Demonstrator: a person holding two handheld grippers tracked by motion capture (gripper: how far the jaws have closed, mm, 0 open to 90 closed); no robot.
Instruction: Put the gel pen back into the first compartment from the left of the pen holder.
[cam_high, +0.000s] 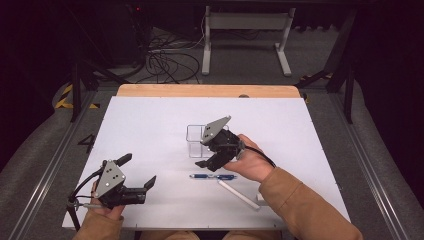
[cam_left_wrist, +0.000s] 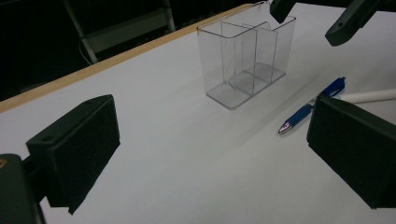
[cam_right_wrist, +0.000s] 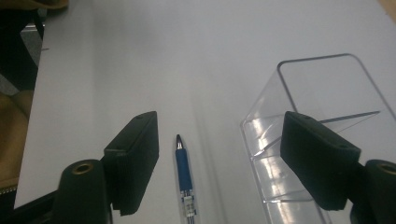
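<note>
Fingers (cam_right_wrist: 135, 158) of the right gripper (cam_right_wrist: 219, 163) spread above the blue pen (cam_right_wrist: 185, 179) on the table

I count one clear plastic holder (cam_high: 197, 141) on my table (cam_high: 150, 120), split into compartments; how many I cannot tell for sure. One blue pen (cam_high: 212, 176) lies flat in front of it. One white stick (cam_high: 239, 194) lies just beside the pen. I hold two grippers, a left gripper (cam_high: 138, 172) and a right gripper (cam_high: 204, 156), each with two black jaws.
</note>
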